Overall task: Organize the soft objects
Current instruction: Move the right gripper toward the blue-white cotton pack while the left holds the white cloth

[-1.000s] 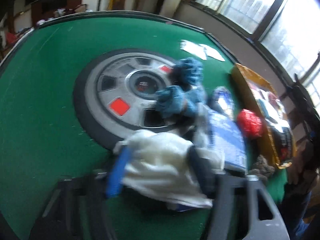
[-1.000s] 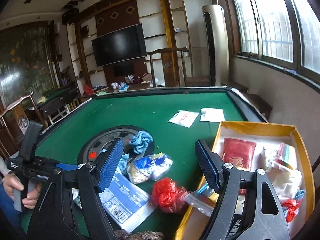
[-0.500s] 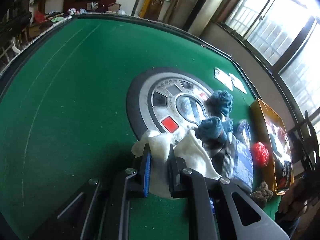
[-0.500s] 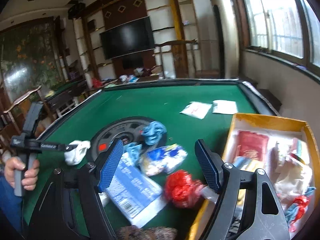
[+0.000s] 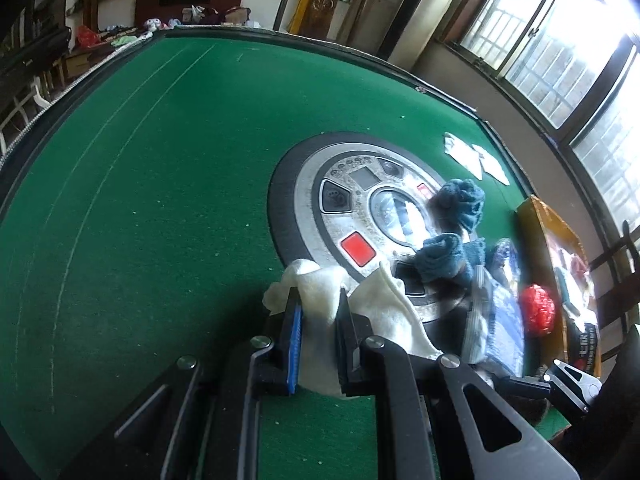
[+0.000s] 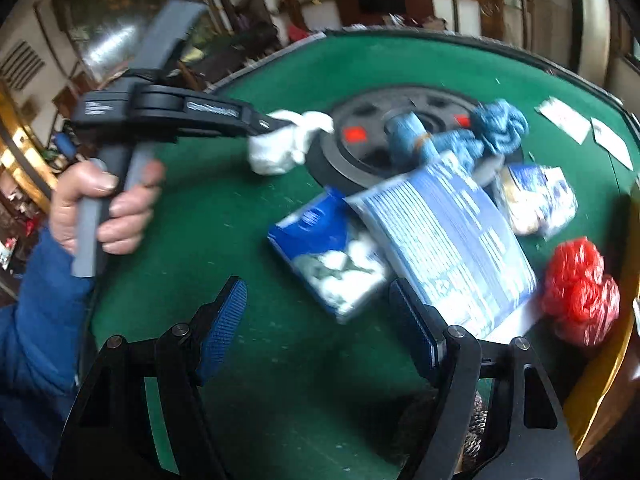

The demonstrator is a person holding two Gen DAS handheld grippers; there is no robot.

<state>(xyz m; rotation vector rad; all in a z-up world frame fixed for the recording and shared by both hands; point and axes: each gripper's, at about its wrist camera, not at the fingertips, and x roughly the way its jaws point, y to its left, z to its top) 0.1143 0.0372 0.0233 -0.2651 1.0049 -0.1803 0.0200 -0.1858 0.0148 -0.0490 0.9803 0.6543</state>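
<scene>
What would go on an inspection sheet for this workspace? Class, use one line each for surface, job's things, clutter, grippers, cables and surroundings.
Surface: green felt table with a round control panel at its centre.
Job's things: white cloth in the left gripper; blue cloths on the panel; red plastic bag; yellow box at the table edge.
Clutter: blue packets; paper slips.
Grippers: left gripper clamps the cloth; right gripper open, empty.
Cables: nothing seen.
Surroundings: windows, wooden chair.

A home living room: mahjong table, carved chair (television behind).
</scene>
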